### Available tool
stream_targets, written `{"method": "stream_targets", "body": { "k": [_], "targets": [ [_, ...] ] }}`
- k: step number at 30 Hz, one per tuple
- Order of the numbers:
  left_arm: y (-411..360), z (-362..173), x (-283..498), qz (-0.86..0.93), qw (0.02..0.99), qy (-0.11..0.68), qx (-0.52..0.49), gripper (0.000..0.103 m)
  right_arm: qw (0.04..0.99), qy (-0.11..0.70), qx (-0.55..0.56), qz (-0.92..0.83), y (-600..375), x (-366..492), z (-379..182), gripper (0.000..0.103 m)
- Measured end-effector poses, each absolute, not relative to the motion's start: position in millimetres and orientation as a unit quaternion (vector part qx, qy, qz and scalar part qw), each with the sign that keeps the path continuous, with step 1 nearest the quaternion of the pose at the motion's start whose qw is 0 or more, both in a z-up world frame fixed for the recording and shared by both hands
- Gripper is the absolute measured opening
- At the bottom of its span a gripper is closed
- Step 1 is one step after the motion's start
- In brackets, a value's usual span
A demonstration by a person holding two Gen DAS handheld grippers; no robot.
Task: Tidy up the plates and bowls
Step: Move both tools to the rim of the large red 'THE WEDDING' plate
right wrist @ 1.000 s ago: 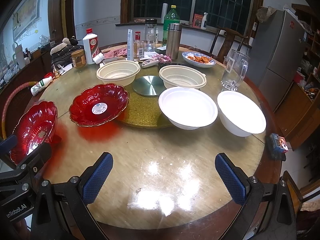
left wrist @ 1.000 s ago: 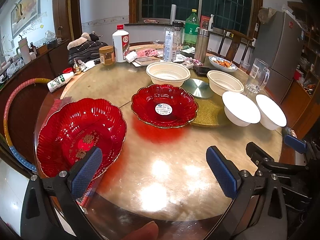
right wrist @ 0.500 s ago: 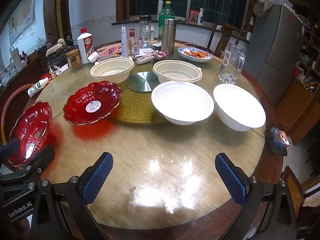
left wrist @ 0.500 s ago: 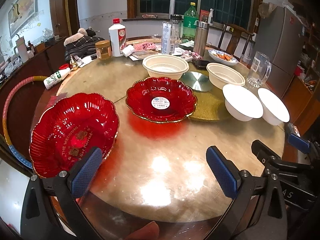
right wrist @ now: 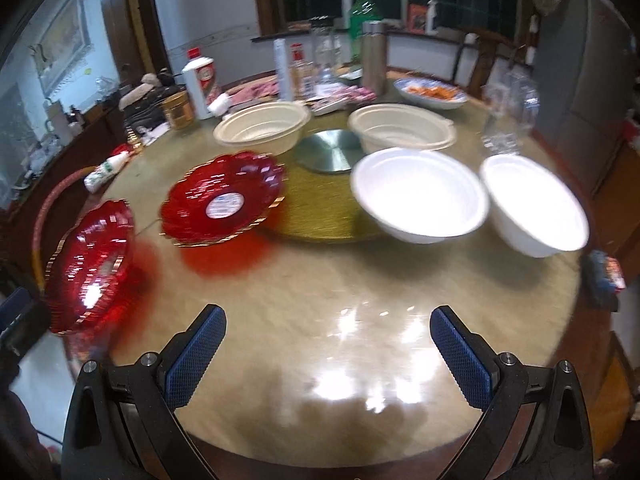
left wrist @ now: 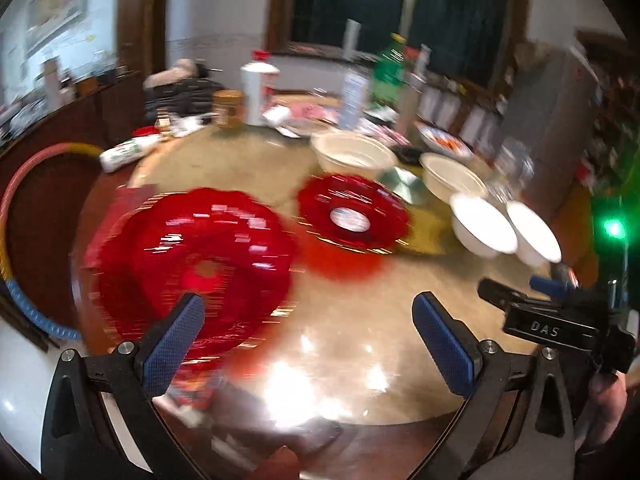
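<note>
Both views have gone blurry since half a second ago, and the left view has swung so the near red plate (left wrist: pixel 192 264) now sits more centrally ahead of the left tongs (left wrist: pixel 308 320), while the right tongs (right wrist: pixel 326 342) have drawn a little closer to the white bowls.

Near red plate: scalloped, glossy, gold-edged, lying at the left rim of the round worktop (right wrist: pixel 320 300), just past the left tongs' left finger (left wrist: pixel 176 340). A second red plate (right wrist: pixel 224 204), with a white sticker in its middle, rests partly on the gold turntable (right wrist: pixel 320 216). Two white bowls (right wrist: pixel 420 196) (right wrist: pixel 536 208) stand side by side on the right, their rims close together or touching; blur hides which. Two cream bowls (right wrist: pixel 260 128) (right wrist: pixel 400 126) stand behind them, either side of a round metal disc (right wrist: pixel 330 150).

Both pairs of tongs are spread wide with nothing between the blue pads. A broad bare stretch of worktop lies before each pair, up to the near edge. The near red plate reaches the worktop's left edge, and the outer white bowl stands not far from the right edge. Bottles, a flask (right wrist: pixel 374 56) and a dish of food (right wrist: pixel 430 92) crowd the far side.
</note>
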State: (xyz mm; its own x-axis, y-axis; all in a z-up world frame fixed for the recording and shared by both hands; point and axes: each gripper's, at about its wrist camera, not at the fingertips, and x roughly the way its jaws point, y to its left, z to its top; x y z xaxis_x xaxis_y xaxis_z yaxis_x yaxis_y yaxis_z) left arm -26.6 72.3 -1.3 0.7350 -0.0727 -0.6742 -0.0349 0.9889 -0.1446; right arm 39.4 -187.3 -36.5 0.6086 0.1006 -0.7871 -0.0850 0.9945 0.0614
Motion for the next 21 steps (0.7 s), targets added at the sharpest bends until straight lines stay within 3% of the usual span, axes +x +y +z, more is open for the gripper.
{"method": "stream_targets", "body": {
  "k": [6,10,21],
  "targets": [
    [152.2,-4.2,-36.5,0.1,0.926,0.35,-0.096,0.103,0.876,0.461,0.026,0.137,-142.8,53.9,-38.2,0.103],
    [186.7,-23.7,-25.8,0.151,0.908,0.381,-0.083,0.103,0.853,0.482,0.041,0.194,-105.8,66.3,-38.8,0.103],
    [209.9,-56.8,9.7,0.167,0.875,0.443,-0.103,0.103,0.792,0.554,0.074,0.244,-31.6,108.1,-70.7,0.103]
  ]
}}
